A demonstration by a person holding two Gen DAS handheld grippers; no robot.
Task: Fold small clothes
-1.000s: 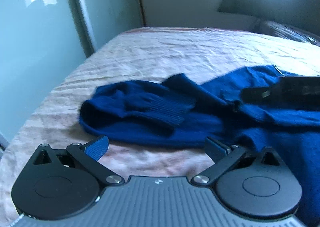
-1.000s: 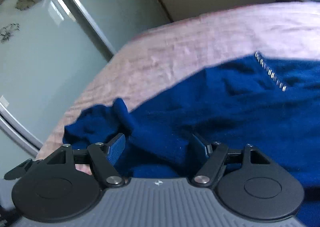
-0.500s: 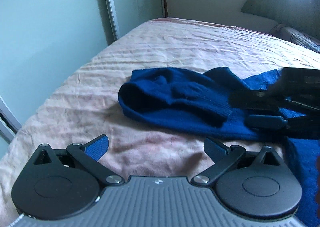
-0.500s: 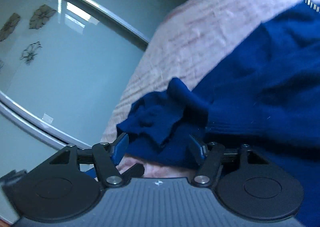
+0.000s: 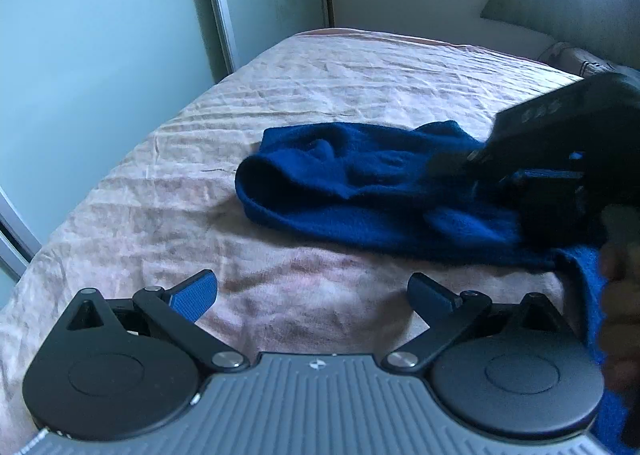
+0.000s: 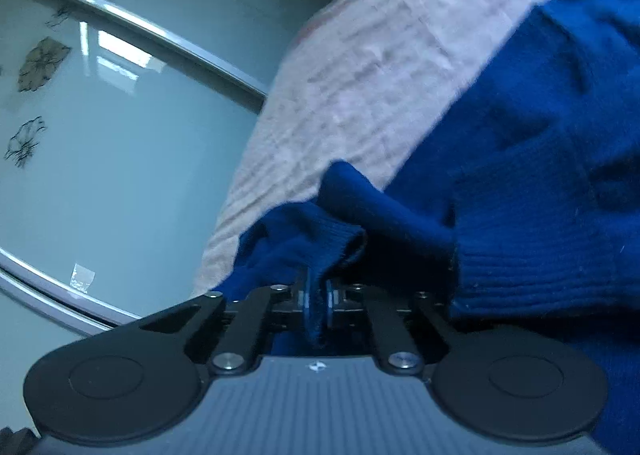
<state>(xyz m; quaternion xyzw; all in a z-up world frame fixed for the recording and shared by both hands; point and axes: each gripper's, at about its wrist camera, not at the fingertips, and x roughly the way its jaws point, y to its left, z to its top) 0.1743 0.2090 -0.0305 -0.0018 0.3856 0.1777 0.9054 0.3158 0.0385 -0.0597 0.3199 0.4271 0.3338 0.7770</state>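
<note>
- The dark-blue knitted sweater [image 5: 360, 191] lay rumpled on the pink bedspread [image 5: 320, 95].
- The right gripper [image 6: 316, 295] clenched the sweater's ribbed cuff [image 6: 320, 243]; the left gripper [image 5: 312, 293] hung released beside the sweater.
- Judgement: draw the sleeve flat across the sweater's body.

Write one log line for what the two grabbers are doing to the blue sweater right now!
left gripper: open, holds nothing, over bed | right gripper: jaws shut on blue sweater cuff | sweater: rumpled, unfolded
</note>
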